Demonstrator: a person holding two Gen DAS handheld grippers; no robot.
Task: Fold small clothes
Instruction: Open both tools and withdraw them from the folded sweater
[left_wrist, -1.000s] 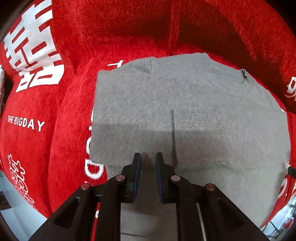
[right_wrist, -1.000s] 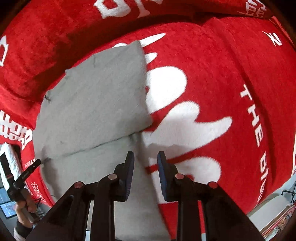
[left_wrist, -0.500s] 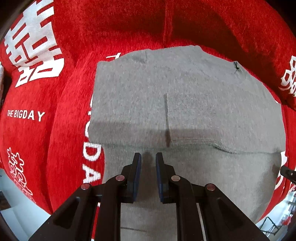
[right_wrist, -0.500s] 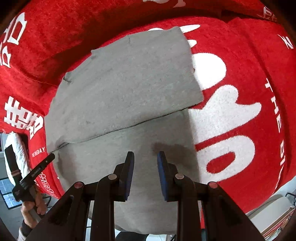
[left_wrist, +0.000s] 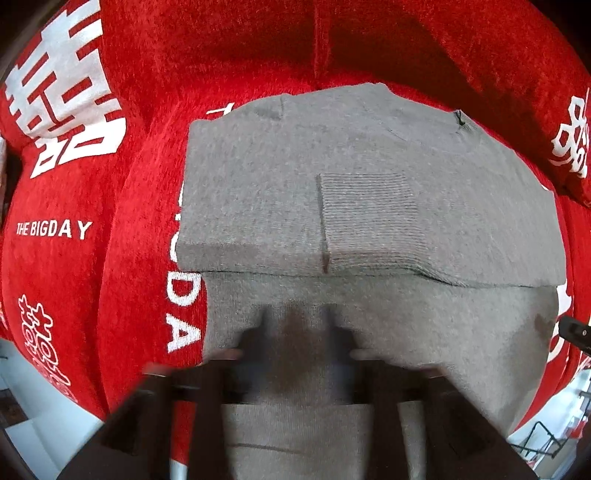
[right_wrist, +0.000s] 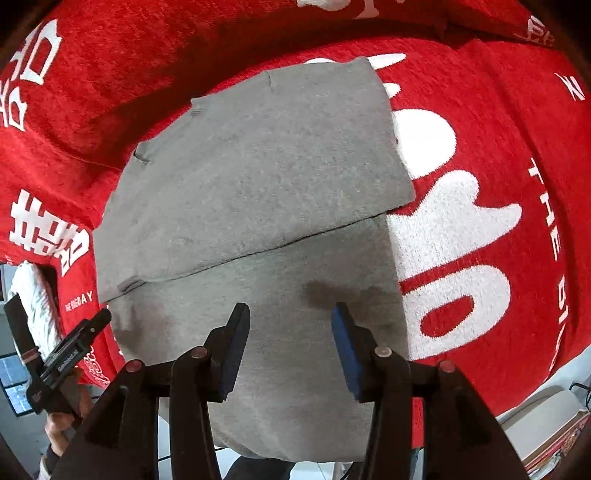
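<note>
Left wrist view: the red blanket (left_wrist: 110, 258) carries white print, and "THE BIGDAY" reads clearly at its left side, with large white Chinese-style characters above it and smaller ones toward the lower left; the letters "DA" show beside the left edge of the grey sweater (left_wrist: 369, 206). The sweater lies flat in the middle of the blanket, its far part folded toward the camera so a ribbed cuff panel sits on top, and the fold's edge runs across just ahead of the left gripper (left_wrist: 297, 332). That gripper is motion-blurred, its jaws opening above the lower single layer with no cloth between them. A second ago the jaws were nearly together, and the fold edge lay closer to them. Right wrist view: the blanket's right side carries vertical letters beginning "THE", partly cut off, beside big white shapes; small "THE BIGDAY" print shows at the left edge, though barely legible. The sweater (right_wrist: 258, 177) fills the middle, with the fold line crossing slantwise ahead of the right gripper (right_wrist: 290, 314), whose jaws are opening over the near layer, nothing pinched. A second ago this gripper hovered at the sweater's right edge, half over the white print. The left gripper (right_wrist: 92, 325) enters at lower left, held by a hand (right_wrist: 61, 424).
</note>
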